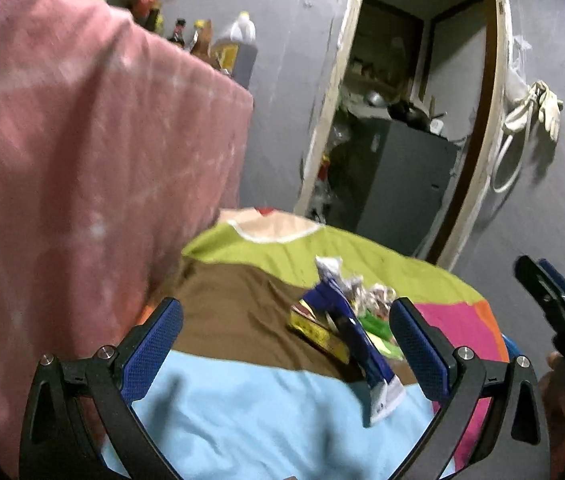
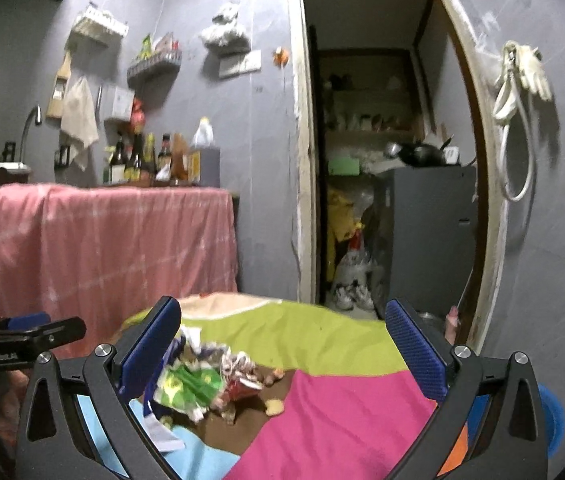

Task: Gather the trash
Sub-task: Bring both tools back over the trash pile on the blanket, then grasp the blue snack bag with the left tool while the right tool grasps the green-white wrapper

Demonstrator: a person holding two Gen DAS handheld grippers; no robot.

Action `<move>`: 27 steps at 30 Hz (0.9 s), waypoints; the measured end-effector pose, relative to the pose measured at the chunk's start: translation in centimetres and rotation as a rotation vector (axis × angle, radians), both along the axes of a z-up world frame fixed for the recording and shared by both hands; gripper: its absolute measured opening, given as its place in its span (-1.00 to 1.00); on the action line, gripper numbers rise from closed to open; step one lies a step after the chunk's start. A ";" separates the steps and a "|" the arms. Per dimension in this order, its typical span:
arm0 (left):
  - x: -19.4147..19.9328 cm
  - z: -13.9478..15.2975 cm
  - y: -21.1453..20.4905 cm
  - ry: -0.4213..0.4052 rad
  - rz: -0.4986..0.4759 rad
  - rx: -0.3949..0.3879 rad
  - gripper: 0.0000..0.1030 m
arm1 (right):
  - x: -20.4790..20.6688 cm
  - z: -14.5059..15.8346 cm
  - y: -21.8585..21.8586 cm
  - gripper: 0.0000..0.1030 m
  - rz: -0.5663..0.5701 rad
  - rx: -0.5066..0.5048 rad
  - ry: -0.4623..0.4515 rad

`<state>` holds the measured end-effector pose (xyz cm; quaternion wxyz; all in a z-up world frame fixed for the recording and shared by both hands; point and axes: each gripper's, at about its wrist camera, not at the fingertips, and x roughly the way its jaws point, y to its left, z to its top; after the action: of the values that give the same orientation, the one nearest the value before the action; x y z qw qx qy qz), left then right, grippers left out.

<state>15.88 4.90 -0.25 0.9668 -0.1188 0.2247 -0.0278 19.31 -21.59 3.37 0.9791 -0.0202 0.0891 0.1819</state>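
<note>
On the left hangs a pink cloth (image 1: pixel 82 152) over a counter, and it has no part in the task. The left gripper (image 1: pixel 286 344) is released, its two blue pads spread wide with nothing between them, and it hovers above the table with the patchwork cover (image 1: pixel 242 412). The trash lies in a small heap near the middle of this cover, mostly on the brown patch. In the left wrist view the nearest piece is a blue and white wrapper (image 1: pixel 356 344), long and crumpled, and one end of it stands up. Just behind it lies a flat yellow packet (image 1: pixel 314 330). Farther right are a green wrapper (image 2: pixel 188 388) and a crumpled red and white wrapper (image 2: pixel 238 372), touching each other, and some small crumbs (image 2: pixel 274 406) lie just beside them. The right gripper (image 2: pixel 282 356) is also released and empty, and it hovers above the pink patch. I judge all these wrappers to be very light, thin and slippery, so they crush easily and cannot break. The raised, crumpled folds seem the best place to pinch, because a flat edge may slide away. The crumbs look too small for the pads.
</note>
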 end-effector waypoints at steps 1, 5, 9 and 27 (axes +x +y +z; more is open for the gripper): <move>0.2 -0.2 -0.3 0.015 -0.011 -0.009 0.95 | 0.3 -0.3 0.1 1.00 0.008 -0.006 0.013; 1.3 -0.9 -1.0 0.080 -0.056 -0.047 0.92 | 2.0 -1.5 0.3 0.78 0.045 -0.030 0.092; 2.2 -1.8 -2.3 0.143 -0.122 -0.083 0.47 | 3.7 -2.6 0.6 0.53 0.084 -0.052 0.172; 3.7 -2.6 -2.7 0.292 -0.208 -0.184 -0.72 | 6.5 -5.4 5.4 -0.29 0.375 -0.163 0.370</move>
<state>19.62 2.20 -2.81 0.9009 -0.1854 0.3702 -0.1303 25.81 -16.23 -2.07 0.8905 -0.0816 0.2755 0.3529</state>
